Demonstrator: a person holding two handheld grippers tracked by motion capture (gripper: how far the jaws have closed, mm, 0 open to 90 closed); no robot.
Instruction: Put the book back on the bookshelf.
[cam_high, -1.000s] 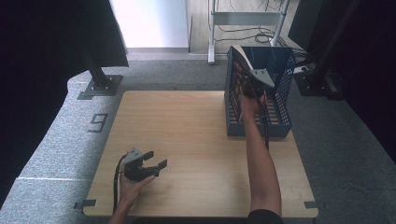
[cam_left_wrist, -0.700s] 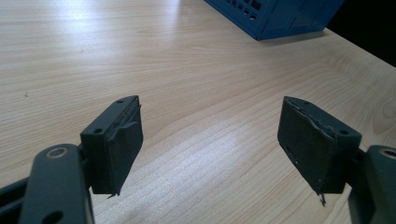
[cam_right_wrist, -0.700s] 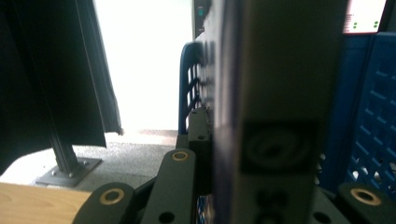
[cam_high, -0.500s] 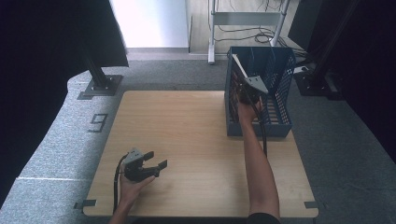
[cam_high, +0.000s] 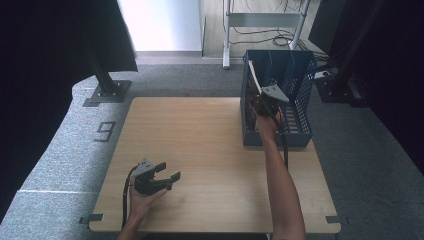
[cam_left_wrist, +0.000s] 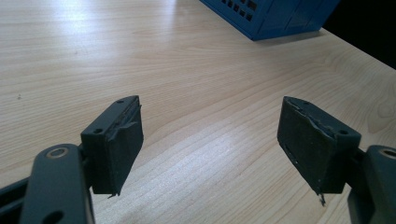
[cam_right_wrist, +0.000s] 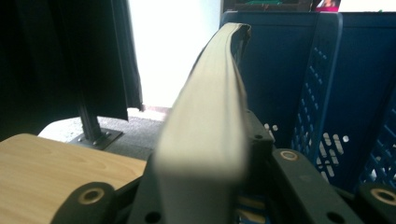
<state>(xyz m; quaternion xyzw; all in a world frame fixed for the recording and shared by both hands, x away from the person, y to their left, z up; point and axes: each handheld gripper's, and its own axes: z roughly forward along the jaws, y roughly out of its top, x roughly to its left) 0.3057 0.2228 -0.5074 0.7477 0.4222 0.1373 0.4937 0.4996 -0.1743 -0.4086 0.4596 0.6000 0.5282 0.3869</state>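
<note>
Left gripper view looks low over the bare wooden table, its jaws spread wide with nothing between them; the left gripper seems parked near the front edge, probably waiting. Farther off, the right gripper reaches into the blue crate at the far right corner. Right gripper view reveals what the high view barely hints at: its jaws clamp a thin pale book, upright inside the crate, likely for filing or lifting out.

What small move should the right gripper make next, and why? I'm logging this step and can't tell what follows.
Probably lower a little further. The right gripper is shut on a thin pale flat book held upright over the blue perforated plastic crate, near its left wall. The left gripper rests open on the wooden table.
</note>
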